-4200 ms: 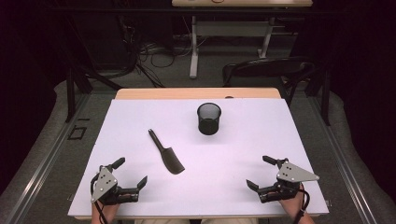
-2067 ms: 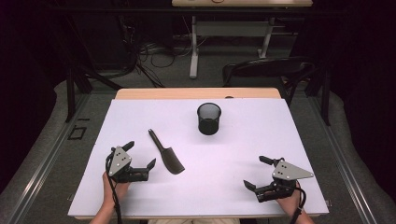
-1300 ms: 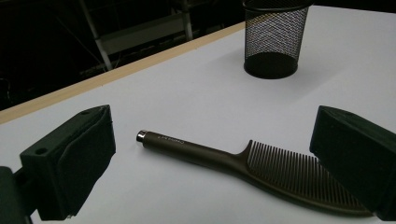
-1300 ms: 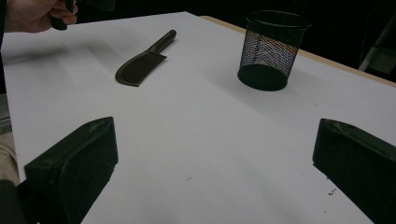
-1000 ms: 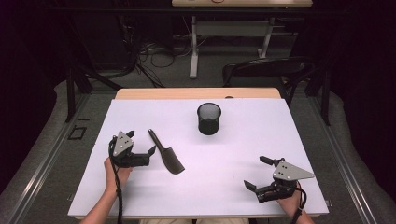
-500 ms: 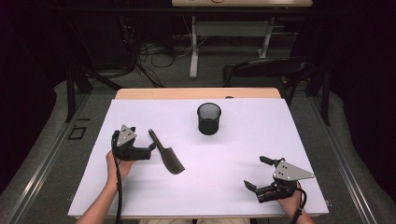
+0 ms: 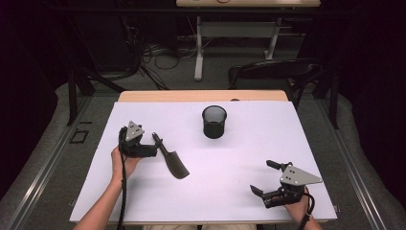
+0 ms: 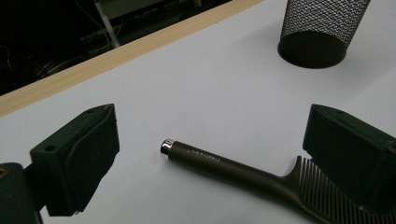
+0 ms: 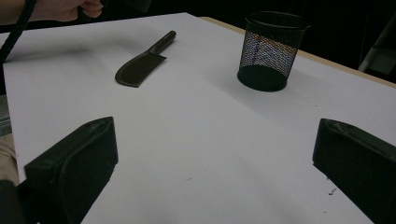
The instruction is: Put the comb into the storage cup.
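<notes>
A dark brown comb (image 7: 172, 160) lies flat on the white table (image 7: 249, 148), its handle pointing toward the far left. My left gripper (image 7: 154, 145) is at the handle's end. In the left gripper view the comb handle (image 8: 219, 164) lies between the wide-open jaws of the left gripper (image 8: 212, 122), and neither pad touches it. Those jaws have just been closing slightly. A black mesh cup (image 7: 214, 122) stands upright past the table's middle. My right gripper (image 7: 265, 177) rests open near the front right edge with nothing between its fingers.
In the right gripper view the right gripper (image 9: 217, 135) faces the comb (image 9: 142, 65) at the far left and the mesh cup (image 9: 271, 51) at the far right. A wooden strip (image 7: 201, 96) runs along the table's far edge. A dark chair (image 7: 273, 72) stands beyond it.
My left gripper has moved forward and right along the table until its jaws reach the comb's handle end. The right gripper, comb and cup have stayed put.
</notes>
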